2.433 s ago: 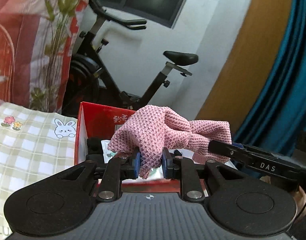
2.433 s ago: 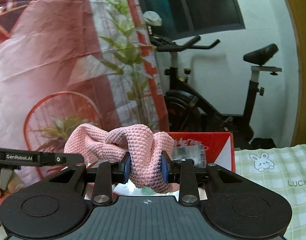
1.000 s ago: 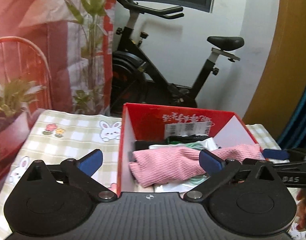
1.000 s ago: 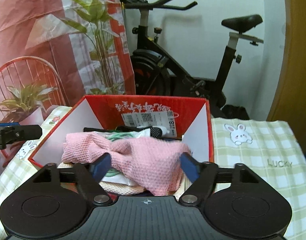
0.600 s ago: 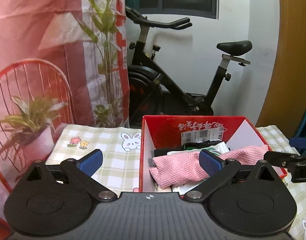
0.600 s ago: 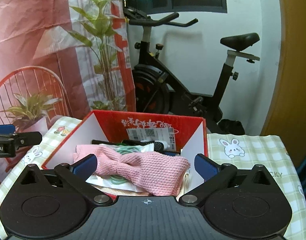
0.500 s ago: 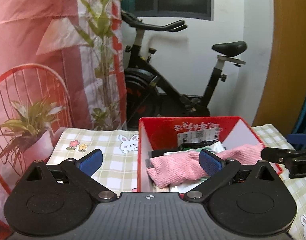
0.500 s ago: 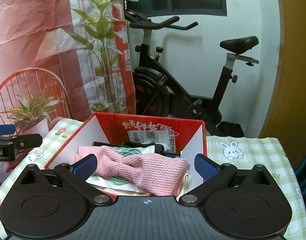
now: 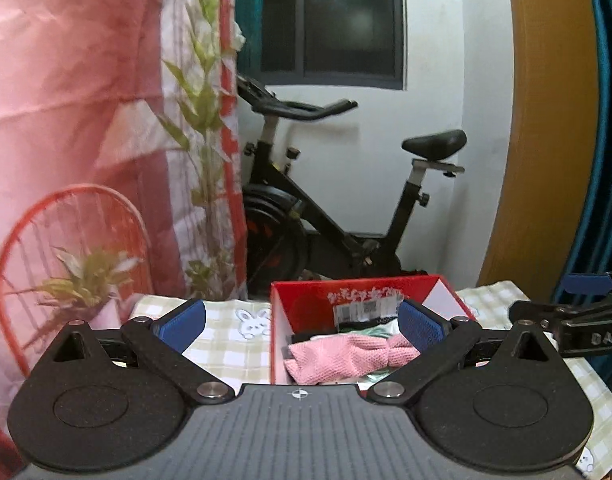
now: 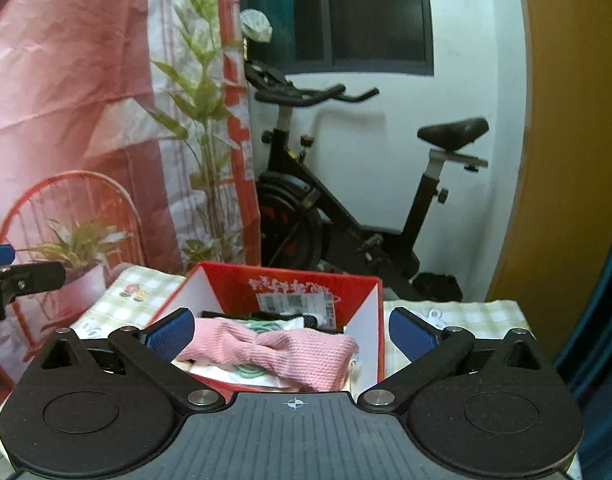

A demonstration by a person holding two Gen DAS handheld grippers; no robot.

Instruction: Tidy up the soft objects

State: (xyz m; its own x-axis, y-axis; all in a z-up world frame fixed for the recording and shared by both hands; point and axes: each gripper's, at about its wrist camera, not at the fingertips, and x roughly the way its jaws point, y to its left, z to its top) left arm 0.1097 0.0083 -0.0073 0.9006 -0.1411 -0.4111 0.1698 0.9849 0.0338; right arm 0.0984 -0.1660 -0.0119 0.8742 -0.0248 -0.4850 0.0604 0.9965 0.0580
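1. With both grippers spread wide and holding nothing, the pink knit cloth (image 10: 281,350) lies on top of the pile inside the red box (image 10: 289,280); twisted in the middle like a bow, one end draped near the box's white side wall.
2. Left gripper (image 9: 301,326): fingers wide apart, blue pads empty, hovering short of the box, apart from the cloth. Same pink knit cloth (image 9: 346,356) visible between them, in the box.
3. Right gripper (image 10: 291,332): also spread, empty, pulled short of the box front; not touching cloth.
4. Under the cloth: white items and green loops (image 10: 257,372), something black at the back; can't tell what exactly.
5. Box sits on the desk with a checked bunny tablecloth (image 9: 233,336). Exercise bike (image 10: 346,208) and plant (image 10: 201,120) behind, irrelevant.
6. Step, as I judge it: cloth placement into box looks done, release finished, grippers clear.
7. Next move likely calls for finding another soft item on the desk; none visible in either view, so grippers would need to turn away to look. Alternatively tuck the draped cloth end down so it stays inside the box wall.
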